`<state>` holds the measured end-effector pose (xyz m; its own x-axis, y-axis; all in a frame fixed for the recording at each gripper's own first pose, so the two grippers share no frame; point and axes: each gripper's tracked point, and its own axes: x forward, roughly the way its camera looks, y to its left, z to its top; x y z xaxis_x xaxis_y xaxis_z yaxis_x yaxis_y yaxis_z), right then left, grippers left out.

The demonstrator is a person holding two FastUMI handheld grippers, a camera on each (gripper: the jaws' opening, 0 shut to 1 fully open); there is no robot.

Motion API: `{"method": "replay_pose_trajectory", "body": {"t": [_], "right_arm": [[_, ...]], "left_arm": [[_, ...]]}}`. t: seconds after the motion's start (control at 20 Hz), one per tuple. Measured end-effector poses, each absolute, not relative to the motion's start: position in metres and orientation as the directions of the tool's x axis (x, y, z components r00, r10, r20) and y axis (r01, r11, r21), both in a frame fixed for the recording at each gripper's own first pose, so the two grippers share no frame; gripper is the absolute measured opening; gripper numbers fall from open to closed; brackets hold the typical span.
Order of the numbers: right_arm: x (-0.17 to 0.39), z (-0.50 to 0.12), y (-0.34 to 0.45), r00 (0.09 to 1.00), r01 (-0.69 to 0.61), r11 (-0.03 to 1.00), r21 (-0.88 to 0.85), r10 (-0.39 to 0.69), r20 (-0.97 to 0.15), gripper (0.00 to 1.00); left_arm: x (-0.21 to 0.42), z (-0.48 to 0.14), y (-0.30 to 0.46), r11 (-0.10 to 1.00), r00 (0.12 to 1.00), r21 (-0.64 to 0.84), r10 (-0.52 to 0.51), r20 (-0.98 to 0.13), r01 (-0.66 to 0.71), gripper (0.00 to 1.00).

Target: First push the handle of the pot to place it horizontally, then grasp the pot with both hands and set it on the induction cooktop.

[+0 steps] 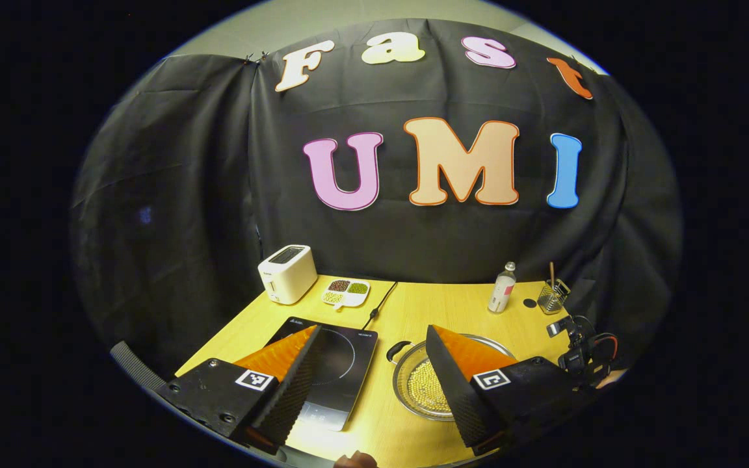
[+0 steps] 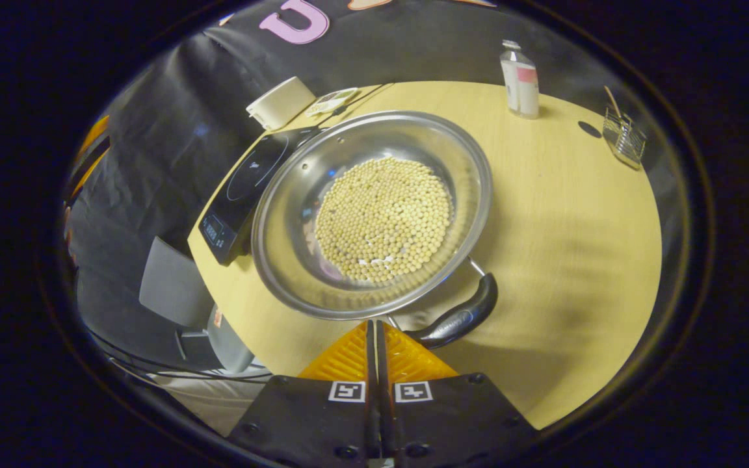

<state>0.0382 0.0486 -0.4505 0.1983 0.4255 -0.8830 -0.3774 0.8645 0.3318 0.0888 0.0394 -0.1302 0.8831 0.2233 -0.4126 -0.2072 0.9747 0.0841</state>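
While right gripper (image 2: pixel 374 325) sits clenched, fingers pressed together on nothing, its tips lie just beside pot handle (image 2: pixel 459 318), near the rim. Left gripper (image 1: pixel 374 364) is released, fingers wide apart above table (image 1: pixel 407 312). Pot (image 2: pixel 368 214), w/ pale beans in it, rests on table immed. right of induction cooktop (image 1: pixel 335 364), not on it. Farther back: toaster (image 1: pixel 288 273), divided dish (image 1: pixel 346 291), bottle (image 1: pixel 502 287), wire holder (image 1: pixel 552 296).
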Motion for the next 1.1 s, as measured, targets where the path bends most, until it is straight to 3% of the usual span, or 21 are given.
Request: {"method": "replay_pose_trajectory", "body": {"t": [0.7, 1.1], "right_arm": [[0.076, -0.458, 0.016, 0.265, -0.290, 0.927, 0.236, 0.315, -0.911, 0.02], [0.099, -0.452, -0.008, 0.377, -0.130, 0.986, 0.101, 0.144, -0.915, 0.00]], "left_arm": [[0.080, -0.129, 0.055, 0.974, 0.890, 0.074, 0.224, -0.397, -0.212, 0.95], [0.104, -0.156, 0.067, 0.993, 0.896, -0.016, 0.096, -0.434, -0.114, 0.94]]}}
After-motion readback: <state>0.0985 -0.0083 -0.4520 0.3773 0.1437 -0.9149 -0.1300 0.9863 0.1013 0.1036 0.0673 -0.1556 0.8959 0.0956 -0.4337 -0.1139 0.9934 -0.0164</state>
